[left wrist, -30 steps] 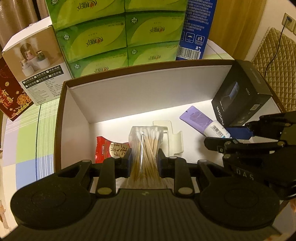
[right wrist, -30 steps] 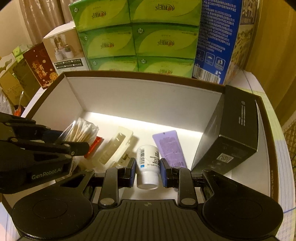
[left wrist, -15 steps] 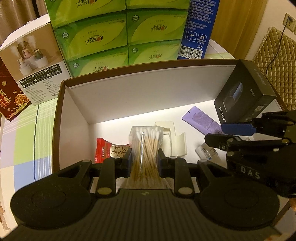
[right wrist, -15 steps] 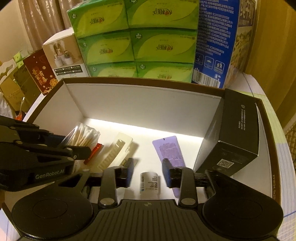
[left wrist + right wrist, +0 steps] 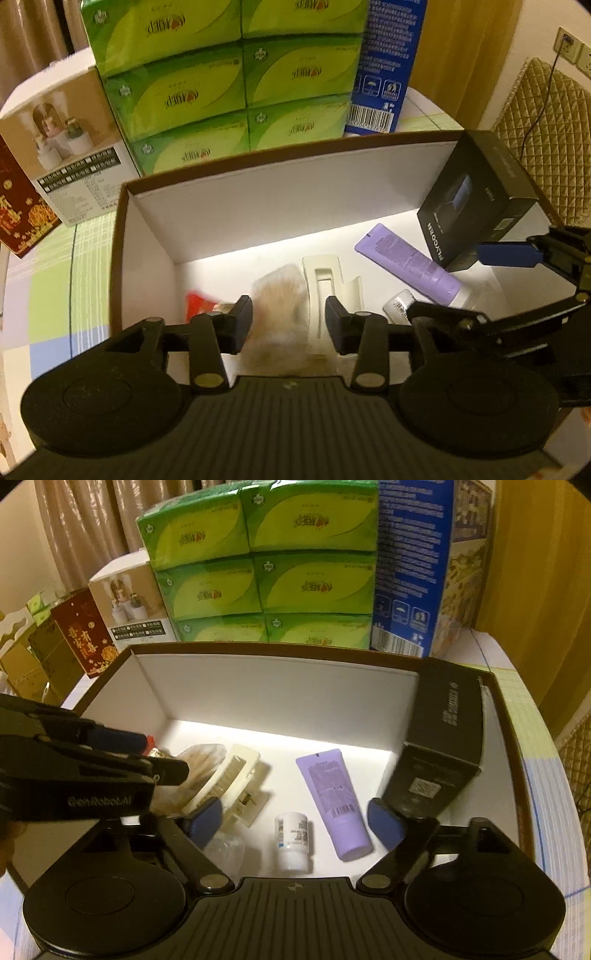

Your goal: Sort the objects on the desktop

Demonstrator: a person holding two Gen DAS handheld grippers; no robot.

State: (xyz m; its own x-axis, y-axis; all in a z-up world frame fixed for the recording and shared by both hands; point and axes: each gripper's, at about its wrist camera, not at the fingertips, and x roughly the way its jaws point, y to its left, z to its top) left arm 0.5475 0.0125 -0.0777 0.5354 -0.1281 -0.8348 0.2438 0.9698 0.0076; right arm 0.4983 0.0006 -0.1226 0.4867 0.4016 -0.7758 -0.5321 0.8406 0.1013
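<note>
A brown-rimmed white box (image 5: 258, 206) holds the sorted items. My left gripper (image 5: 289, 317) is open above a blurred bag of cotton swabs (image 5: 280, 306), which lies loose in the box, left of a cream plastic holder (image 5: 325, 280). My right gripper (image 5: 295, 821) is open wide over a small white bottle (image 5: 291, 840) lying on the box floor, beside a purple tube (image 5: 332, 797). A black carton (image 5: 443, 734) leans at the box's right end. A red snack packet (image 5: 197, 304) lies at the left.
Green tissue packs (image 5: 258, 565), a blue carton (image 5: 410, 565), a white product box (image 5: 62, 147) and a dark red box (image 5: 18, 218) stand behind the box. A chequered cloth (image 5: 55, 266) covers the table at left. A crumpled clear wrapper (image 5: 225, 849) lies by the bottle.
Both grippers opened. The left let go of the cotton swab bag, the right let go of the white bottle, which now lies on the box floor. Both grippers drew back and up.
</note>
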